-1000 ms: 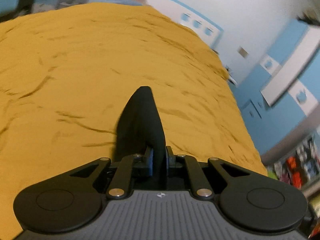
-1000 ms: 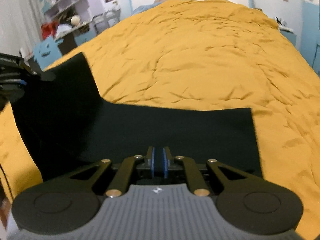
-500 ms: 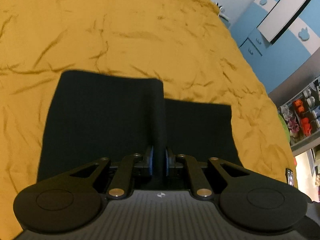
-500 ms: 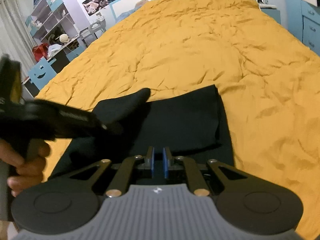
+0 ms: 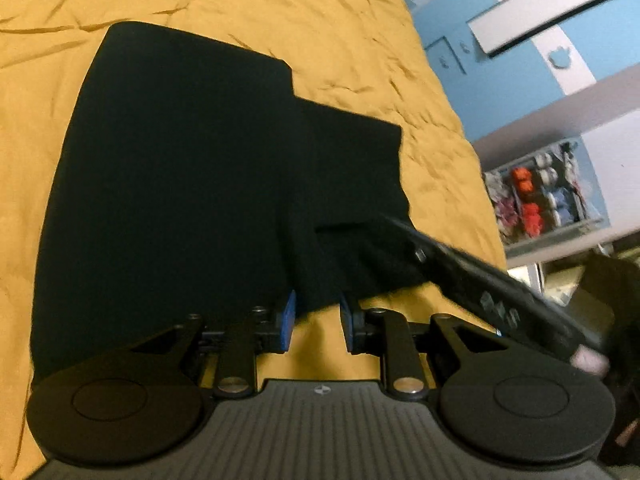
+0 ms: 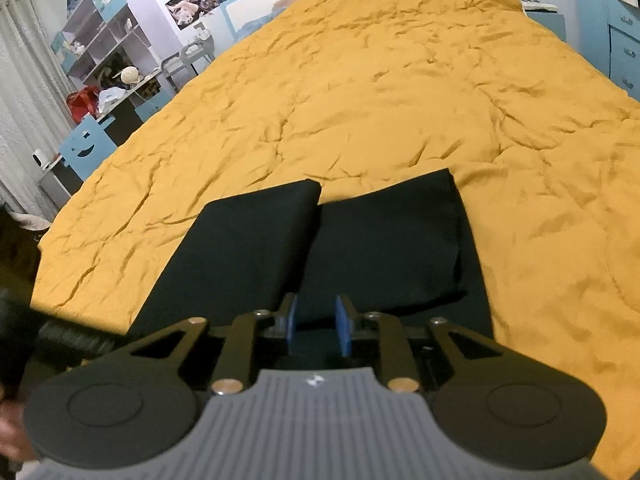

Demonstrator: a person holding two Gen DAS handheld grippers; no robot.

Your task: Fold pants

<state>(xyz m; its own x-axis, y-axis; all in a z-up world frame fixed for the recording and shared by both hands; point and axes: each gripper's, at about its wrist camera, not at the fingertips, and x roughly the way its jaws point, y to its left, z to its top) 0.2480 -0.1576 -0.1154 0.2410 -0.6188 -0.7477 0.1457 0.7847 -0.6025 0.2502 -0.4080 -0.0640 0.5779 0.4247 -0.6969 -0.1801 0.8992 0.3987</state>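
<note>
The black pants (image 5: 180,168) lie folded on the yellow bedspread (image 5: 240,4), a doubled part on the left and a lower layer sticking out right. My left gripper (image 5: 316,320) is open at the near edge, with a fold of cloth lying between its blue pads (image 5: 289,318). The right gripper's body (image 5: 480,276) reaches in from the right. In the right wrist view the pants (image 6: 360,240) lie flat on the bedspread (image 6: 400,92). My right gripper (image 6: 317,326) is open over their near edge.
Blue cabinets (image 5: 520,52) and a shelf of toys (image 5: 536,200) stand right of the bed. A desk, a blue chair (image 6: 82,148) and shelves (image 6: 100,40) stand on the left. A hand holding the left gripper (image 6: 24,332) shows low left.
Both grippers carried the lifted cloth down and forward onto the lower layer, then opened. The pants now lie flat and folded over on the bed.
</note>
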